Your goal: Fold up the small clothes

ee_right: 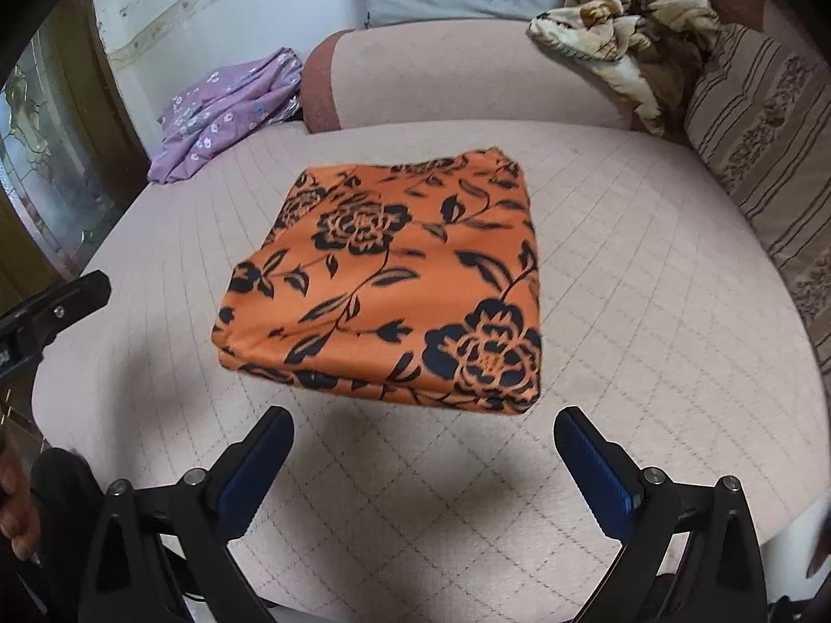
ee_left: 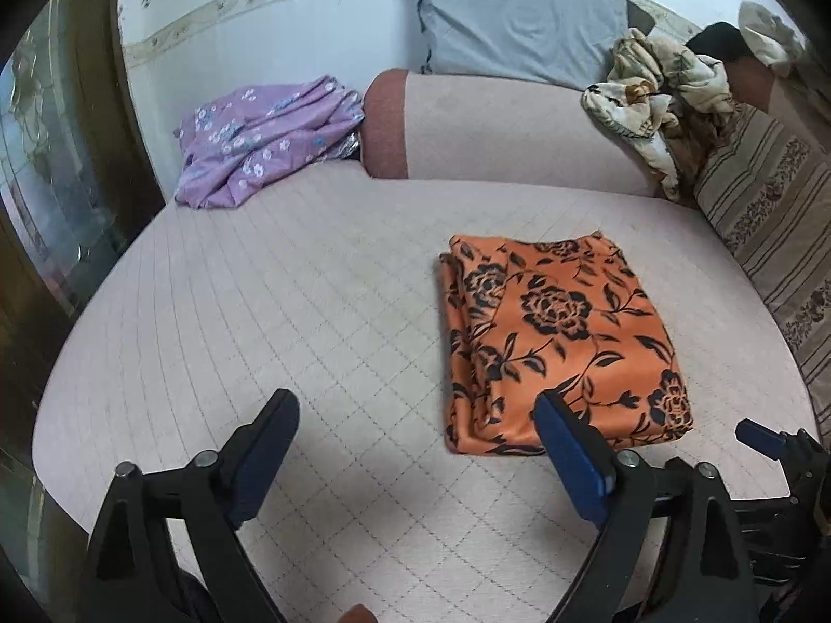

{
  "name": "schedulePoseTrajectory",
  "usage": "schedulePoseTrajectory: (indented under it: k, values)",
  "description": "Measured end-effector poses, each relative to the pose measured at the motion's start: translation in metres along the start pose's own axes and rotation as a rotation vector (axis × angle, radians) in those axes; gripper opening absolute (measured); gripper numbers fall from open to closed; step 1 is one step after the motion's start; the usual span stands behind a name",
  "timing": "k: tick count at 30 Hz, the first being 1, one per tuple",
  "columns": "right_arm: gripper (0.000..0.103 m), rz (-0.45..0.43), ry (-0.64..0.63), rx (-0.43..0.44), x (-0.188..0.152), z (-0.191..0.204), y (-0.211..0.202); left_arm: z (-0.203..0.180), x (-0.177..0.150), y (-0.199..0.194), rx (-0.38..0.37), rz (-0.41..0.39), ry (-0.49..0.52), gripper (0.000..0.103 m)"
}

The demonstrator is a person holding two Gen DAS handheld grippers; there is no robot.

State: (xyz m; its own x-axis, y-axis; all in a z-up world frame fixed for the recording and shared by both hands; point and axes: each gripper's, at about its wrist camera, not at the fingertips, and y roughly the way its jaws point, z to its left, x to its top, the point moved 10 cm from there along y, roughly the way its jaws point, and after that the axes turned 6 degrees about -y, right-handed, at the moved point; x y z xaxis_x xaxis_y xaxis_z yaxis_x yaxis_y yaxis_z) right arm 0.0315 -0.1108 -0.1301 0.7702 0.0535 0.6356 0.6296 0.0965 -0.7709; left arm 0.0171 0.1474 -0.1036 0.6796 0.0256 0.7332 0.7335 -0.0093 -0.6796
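Observation:
An orange garment with black flowers (ee_left: 561, 342) lies folded into a flat rectangle on the pink quilted bed (ee_left: 311, 311). In the right wrist view the garment (ee_right: 394, 285) sits straight ahead on the bed (ee_right: 649, 285). My left gripper (ee_left: 418, 415) is open and empty, hovering near the garment's front left corner. My right gripper (ee_right: 423, 428) is open and empty, just in front of the garment's near edge. Part of the right gripper (ee_left: 774, 446) shows at the right edge of the left wrist view, and part of the left gripper (ee_right: 52, 311) at the left edge of the right wrist view.
A crumpled purple flowered garment (ee_left: 265, 135) lies at the back left of the bed. A pink bolster (ee_left: 498, 130) and a grey pillow (ee_left: 519, 15) sit at the back. A beige blanket (ee_left: 654, 98) and a striped cushion (ee_left: 768, 218) are at the right.

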Motion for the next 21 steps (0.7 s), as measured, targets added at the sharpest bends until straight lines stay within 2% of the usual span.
schedulePoseTrajectory:
  k: [1,10,21]
  values:
    - [0.102,-0.002,-0.006,0.001,0.001,0.000,-0.001,-0.004,0.002,-0.002,-0.002,-0.005,0.007,0.101]
    - [0.102,0.003,-0.007,-0.014,0.001,-0.007,-0.004,-0.030,0.008,-0.007,-0.029,-0.017,0.036,0.102]
    - [0.102,-0.039,-0.012,-0.048,0.026,-0.018,-0.012,-0.043,0.011,-0.002,-0.043,-0.020,0.057,0.102]
